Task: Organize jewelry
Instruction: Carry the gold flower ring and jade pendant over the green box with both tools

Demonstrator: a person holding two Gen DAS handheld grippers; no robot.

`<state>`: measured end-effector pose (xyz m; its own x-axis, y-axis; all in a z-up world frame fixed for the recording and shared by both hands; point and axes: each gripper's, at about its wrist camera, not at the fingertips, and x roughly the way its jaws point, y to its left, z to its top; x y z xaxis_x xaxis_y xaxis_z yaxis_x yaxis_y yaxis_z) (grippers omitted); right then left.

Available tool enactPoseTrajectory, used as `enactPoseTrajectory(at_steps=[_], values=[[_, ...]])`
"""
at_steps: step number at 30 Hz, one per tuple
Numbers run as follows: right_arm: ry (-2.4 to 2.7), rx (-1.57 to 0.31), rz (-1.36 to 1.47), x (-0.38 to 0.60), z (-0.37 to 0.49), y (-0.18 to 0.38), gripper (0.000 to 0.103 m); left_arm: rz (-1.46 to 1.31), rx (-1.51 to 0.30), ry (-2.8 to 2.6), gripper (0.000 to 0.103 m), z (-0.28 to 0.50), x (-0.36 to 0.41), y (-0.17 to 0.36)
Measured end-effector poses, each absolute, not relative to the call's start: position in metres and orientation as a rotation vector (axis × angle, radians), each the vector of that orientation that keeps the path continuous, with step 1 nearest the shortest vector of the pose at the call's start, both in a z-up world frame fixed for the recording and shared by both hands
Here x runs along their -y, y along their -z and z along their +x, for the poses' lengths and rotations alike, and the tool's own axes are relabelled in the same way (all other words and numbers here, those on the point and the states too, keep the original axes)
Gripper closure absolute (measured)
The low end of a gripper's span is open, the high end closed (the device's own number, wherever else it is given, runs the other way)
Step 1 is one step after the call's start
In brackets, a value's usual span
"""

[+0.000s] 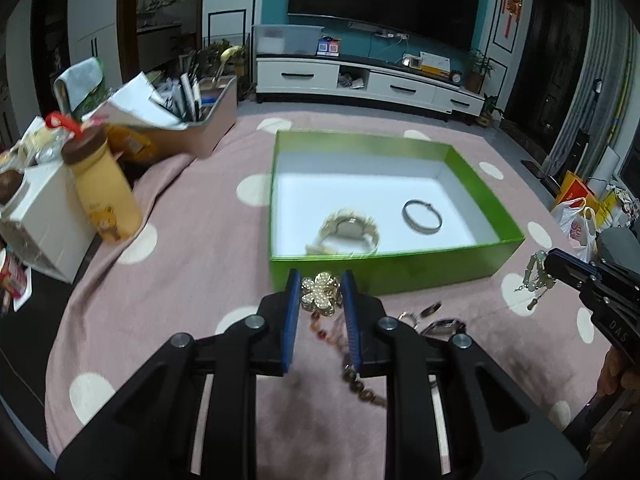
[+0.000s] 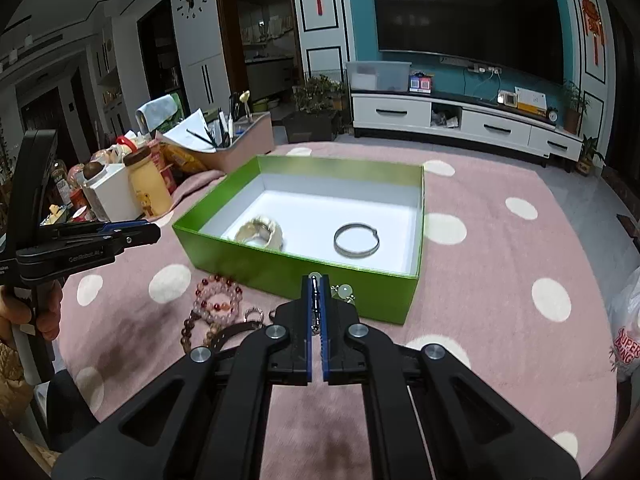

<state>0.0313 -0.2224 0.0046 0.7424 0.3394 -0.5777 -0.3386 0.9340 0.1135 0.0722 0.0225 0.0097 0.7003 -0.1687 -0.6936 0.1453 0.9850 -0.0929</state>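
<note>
Two hand-held grippers: left (image 1: 320,294) clamping glittery gold flower brooch (image 1: 319,293), right (image 2: 316,286) clenched on pale beaded strand (image 2: 343,292).

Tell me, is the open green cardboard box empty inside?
No, the green box holds a gold watch and a silver bangle.

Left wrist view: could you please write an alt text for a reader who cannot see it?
The left tool grips a gold flower brooch just in front of an open green box that holds a gold watch and a silver bangle. At the right edge, the right tool holds a pale bead chain above the pink dotted cloth.
</note>
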Motion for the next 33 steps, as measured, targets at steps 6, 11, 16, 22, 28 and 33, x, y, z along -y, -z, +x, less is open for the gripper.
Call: enactPoseTrajectory(at_steps=[6,11,16,22,28,33], values=[[-0.365,-0.599,-0.001,0.226,0.041,-0.016,0.1,-0.016,-0.764,0.195,0.082,0.087,-0.008,-0.023],[-0.361,-0.579,0.0,0.227,0.051,-0.023,0.1,0.003,-0.754,0.21,0.082,0.099,0.003,-0.03],[-0.361,-0.566,-0.001,0.225,0.061,-0.028,0.1,0.011,-0.756,0.226,0.082,0.112,0.013,-0.032],[-0.359,-0.561,0.003,0.222,0.075,-0.03,0.1,0.021,-0.758,0.237,0.082,0.124,0.022,-0.032],[-0.355,-0.571,0.015,0.222,0.087,-0.027,0.1,0.031,-0.764,0.24,0.082,0.136,0.028,-0.029],[-0.355,-0.585,0.021,0.223,0.098,-0.023,0.1,0.027,-0.774,0.24,0.082,0.147,0.03,-0.026]])
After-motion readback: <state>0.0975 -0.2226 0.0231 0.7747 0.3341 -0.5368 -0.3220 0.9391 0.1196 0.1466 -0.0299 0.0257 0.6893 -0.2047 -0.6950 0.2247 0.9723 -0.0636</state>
